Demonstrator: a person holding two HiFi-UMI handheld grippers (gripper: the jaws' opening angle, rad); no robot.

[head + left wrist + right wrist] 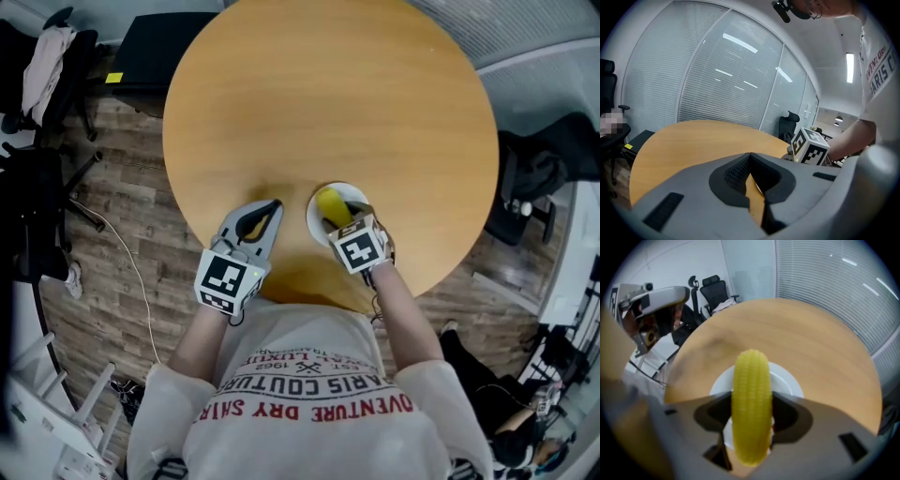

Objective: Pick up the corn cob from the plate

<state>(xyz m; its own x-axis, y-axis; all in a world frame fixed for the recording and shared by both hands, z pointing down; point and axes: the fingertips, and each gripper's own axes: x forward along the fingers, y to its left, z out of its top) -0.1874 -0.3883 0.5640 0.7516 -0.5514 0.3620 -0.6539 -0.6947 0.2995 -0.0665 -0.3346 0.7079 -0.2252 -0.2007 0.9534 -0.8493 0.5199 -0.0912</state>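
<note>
A yellow corn cob lies on a small white plate near the front edge of the round wooden table. My right gripper points steeply down over the plate. Its jaws stand wide, one on each side of the cob, close to it but not pressing in. My left gripper rests low over the table just left of the plate, its jaw tips together with nothing between them.
Office chairs stand off the table's left and right. A black case lies on the floor at the back left. A white rack stands at the lower left, and a cable runs over the wooden floor.
</note>
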